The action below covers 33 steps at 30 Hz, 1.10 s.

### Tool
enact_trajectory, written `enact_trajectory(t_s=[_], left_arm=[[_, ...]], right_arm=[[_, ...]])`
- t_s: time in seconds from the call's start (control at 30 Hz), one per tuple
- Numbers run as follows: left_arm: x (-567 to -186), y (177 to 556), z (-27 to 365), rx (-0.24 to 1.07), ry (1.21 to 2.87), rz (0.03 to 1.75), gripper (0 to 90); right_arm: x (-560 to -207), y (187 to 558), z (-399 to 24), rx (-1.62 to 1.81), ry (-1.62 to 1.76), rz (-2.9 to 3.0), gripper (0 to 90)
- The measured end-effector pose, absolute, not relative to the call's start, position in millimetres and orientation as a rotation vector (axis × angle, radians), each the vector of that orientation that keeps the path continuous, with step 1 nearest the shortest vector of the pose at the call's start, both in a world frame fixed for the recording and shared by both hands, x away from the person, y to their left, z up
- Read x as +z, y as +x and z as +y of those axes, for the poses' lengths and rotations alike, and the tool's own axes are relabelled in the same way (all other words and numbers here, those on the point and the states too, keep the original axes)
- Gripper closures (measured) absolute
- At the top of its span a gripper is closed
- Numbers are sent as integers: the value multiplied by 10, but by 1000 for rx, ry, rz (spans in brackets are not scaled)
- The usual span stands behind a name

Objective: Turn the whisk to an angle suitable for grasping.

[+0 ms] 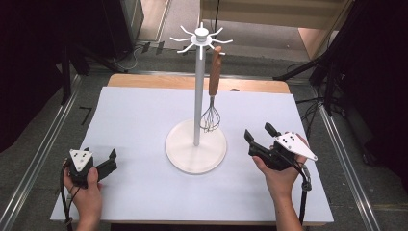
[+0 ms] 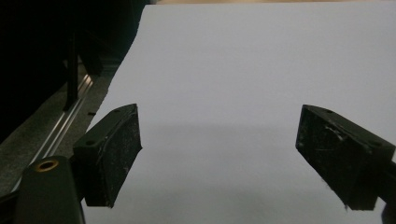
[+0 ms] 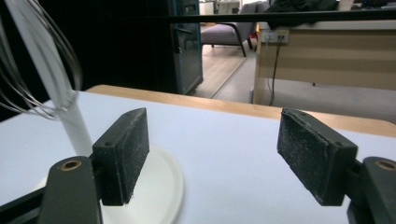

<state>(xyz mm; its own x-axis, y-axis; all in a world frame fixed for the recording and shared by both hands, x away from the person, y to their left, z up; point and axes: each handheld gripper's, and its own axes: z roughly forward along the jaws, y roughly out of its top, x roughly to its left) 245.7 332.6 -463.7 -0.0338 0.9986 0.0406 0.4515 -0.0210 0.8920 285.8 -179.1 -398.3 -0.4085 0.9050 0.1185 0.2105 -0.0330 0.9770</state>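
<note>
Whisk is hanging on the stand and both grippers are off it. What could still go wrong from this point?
1. The whisk hangs from just one hook of the white stand; a knock to the pole could probably swing it off.
2. The right gripper, open and empty, sits close beside the stand's round base, so a careless sideways move might bump it.
3. The left gripper rests open near the table's left edge, far from the stand: low risk.

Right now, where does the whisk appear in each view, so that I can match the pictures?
High view: the whisk hangs from a hook of the white stand, right of its pole, above the middle.
Left gripper view: not in it; only the white table cover lies ahead.
Right gripper view: its wire loops are at the upper left edge, crossing the pole.
Shared landmark: the white table cover.
</note>
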Motion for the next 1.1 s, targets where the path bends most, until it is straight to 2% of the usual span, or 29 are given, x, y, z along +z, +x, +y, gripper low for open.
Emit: enact_trajectory(t_s=[0.6, 1.1], left_arm=[[-4638, 2459, 3318, 1013, 1560, 1562, 149], [-4638, 2459, 3316, 1015, 1560, 1562, 150]], right_arm=[[-4460, 2770, -2244, 1349, 1297, 1645, 245], [-4634, 2694, -2528, 1289, 1377, 1623, 249]])
